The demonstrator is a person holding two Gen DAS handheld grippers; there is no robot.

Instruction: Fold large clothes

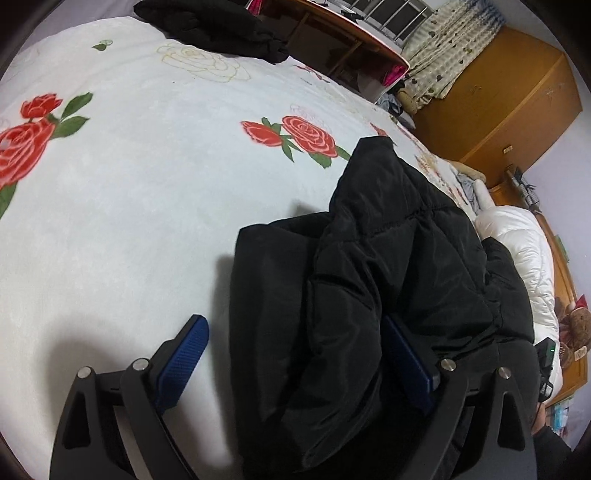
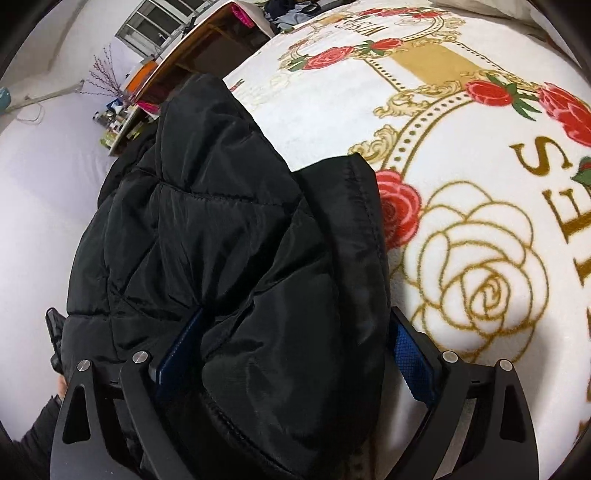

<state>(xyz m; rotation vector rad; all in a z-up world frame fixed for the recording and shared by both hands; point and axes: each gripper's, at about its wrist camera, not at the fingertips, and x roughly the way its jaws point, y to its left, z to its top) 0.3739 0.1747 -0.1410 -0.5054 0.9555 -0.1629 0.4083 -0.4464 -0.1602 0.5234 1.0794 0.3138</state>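
Black padded jacket lies bunched on the rose blanket; left gripper and right gripper straddle its folds, jaws wide, pads not pressing — fold apparently just laid; next: smooth or regrip an edge.

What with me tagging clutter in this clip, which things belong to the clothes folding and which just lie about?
Job: black puffer jacket; left hand-held gripper; right hand-held gripper; rose blanket that the jacket lies on.

Lying about: dark garment at the bed's far edge; white quilted item; wooden cabinet; curtain.
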